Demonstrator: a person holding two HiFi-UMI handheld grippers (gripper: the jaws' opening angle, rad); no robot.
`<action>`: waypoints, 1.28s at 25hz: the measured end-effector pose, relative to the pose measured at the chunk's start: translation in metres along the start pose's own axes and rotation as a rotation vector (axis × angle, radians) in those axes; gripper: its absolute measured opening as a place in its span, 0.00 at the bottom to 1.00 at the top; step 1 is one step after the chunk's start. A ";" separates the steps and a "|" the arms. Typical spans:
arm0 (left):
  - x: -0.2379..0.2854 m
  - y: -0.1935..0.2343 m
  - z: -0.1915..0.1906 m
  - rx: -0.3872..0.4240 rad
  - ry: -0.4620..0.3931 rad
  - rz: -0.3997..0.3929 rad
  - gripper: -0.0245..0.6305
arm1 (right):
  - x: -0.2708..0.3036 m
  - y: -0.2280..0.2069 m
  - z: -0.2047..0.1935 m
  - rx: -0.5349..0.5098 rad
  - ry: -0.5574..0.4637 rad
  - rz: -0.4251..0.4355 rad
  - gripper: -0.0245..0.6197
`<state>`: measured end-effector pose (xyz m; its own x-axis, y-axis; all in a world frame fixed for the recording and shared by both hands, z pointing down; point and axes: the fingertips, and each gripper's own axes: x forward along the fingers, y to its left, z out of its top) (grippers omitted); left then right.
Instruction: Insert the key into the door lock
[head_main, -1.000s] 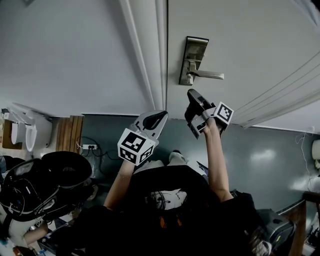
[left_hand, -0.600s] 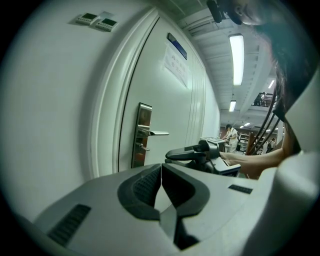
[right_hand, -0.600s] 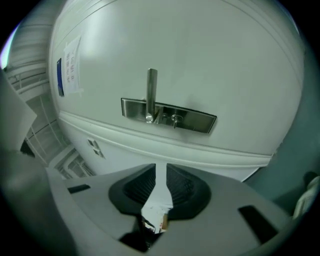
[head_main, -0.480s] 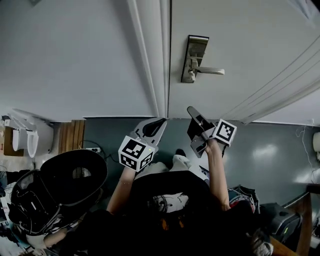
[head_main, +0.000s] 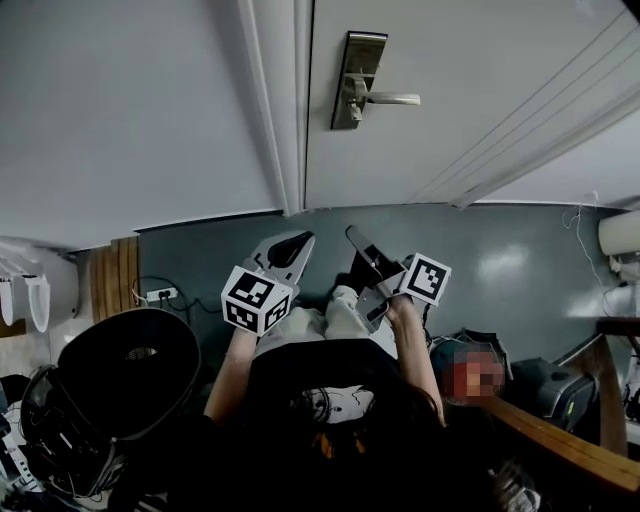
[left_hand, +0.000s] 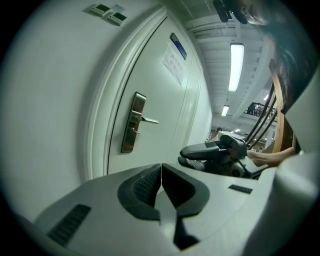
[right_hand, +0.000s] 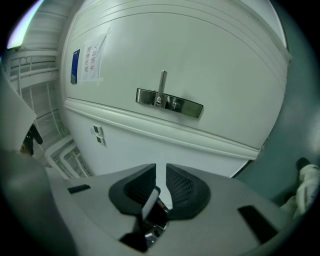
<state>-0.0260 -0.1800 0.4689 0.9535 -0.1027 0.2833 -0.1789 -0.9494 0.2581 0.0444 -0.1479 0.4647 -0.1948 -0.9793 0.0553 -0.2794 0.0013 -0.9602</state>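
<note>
Metal lock plate well apart frm both grippers. Right gripper straight below plate & nearer, pinching key, blade roughly along jaws twd plate. Left gripper below-left of plate, jaws together, empty.

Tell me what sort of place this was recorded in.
Probably a corridor in an office or institutional building: a closed white door with a lever-handle lock, a paper notice on it, and ceiling strip lights.

The head view looks steeply down at the door lock; the left gripper view sees that lock obliquely, the right gripper view squarely, both from well back.
</note>
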 end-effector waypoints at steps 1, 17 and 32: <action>-0.001 -0.004 -0.002 -0.002 0.001 -0.009 0.05 | -0.005 0.001 -0.004 -0.007 -0.004 -0.008 0.12; 0.007 -0.078 -0.024 0.007 0.033 -0.144 0.05 | -0.089 -0.003 -0.026 -0.019 -0.125 -0.048 0.11; -0.012 -0.190 -0.038 0.082 0.058 -0.191 0.05 | -0.197 0.006 -0.047 -0.105 -0.177 -0.069 0.11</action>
<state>-0.0127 0.0126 0.4515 0.9522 0.0962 0.2900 0.0260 -0.9712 0.2368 0.0368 0.0546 0.4614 -0.0066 -0.9981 0.0621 -0.3843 -0.0548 -0.9216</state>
